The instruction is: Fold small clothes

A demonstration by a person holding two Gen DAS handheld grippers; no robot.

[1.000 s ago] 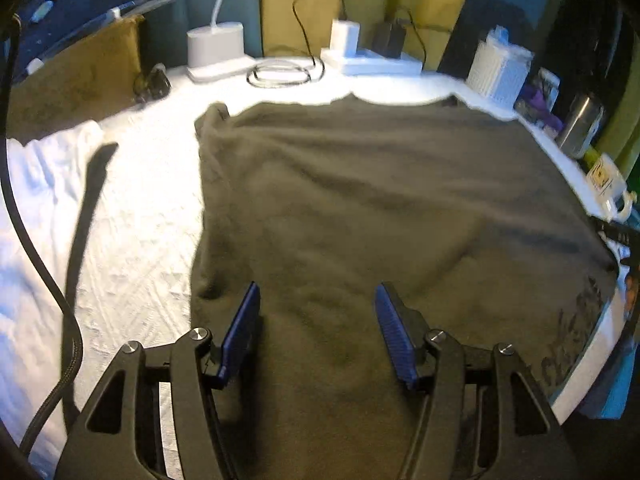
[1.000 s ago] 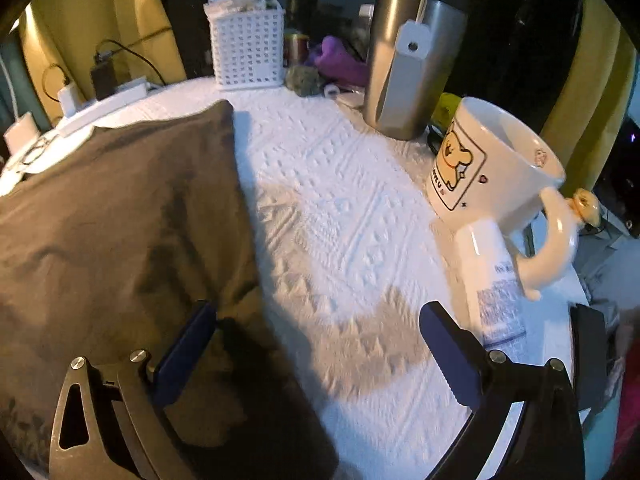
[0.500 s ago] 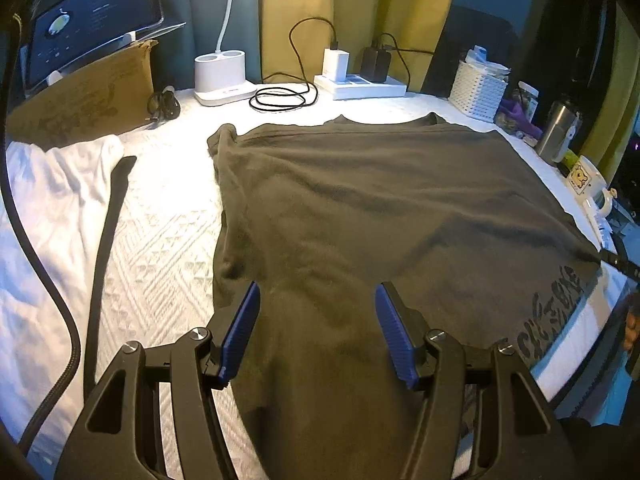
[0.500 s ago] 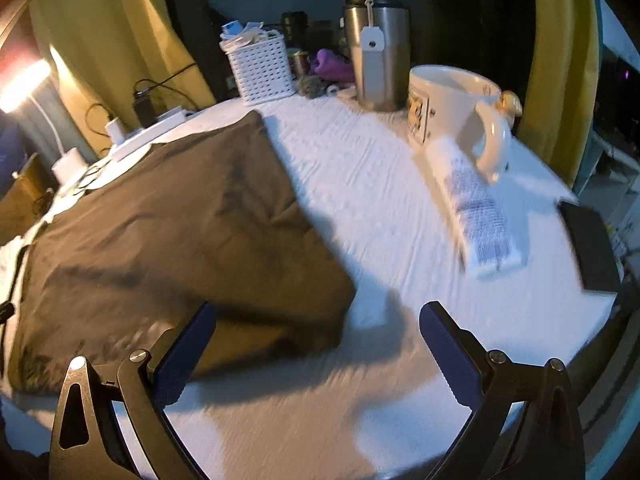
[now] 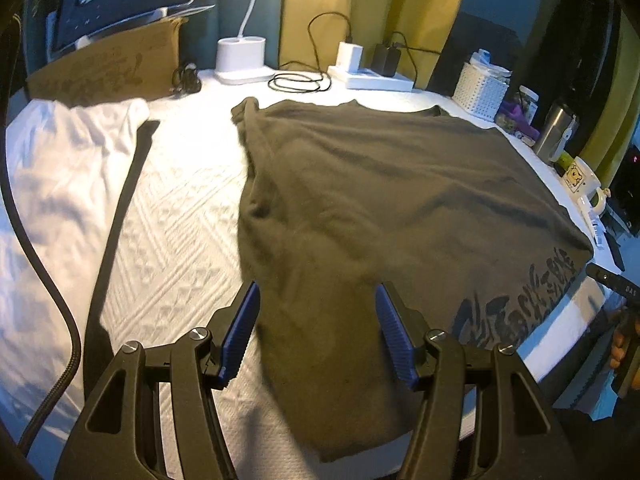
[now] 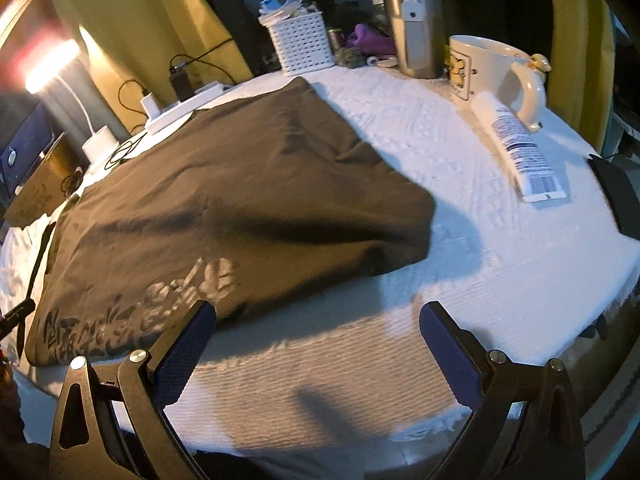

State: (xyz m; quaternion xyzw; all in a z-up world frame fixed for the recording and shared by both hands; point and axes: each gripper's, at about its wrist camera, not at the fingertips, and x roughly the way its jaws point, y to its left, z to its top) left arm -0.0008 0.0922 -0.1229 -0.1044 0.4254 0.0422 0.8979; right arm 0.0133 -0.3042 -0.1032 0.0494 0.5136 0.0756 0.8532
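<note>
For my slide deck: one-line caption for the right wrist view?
Open right gripper hovers over the white table cover beside a spread dark T-shirt.

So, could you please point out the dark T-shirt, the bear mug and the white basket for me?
dark T-shirt (image 5: 384, 200): left wrist view, middle of the spread fabric.
bear mug (image 6: 486, 62): right wrist view, outer wall below the rim.
white basket (image 6: 302, 46): right wrist view, perforated front wall.
</note>
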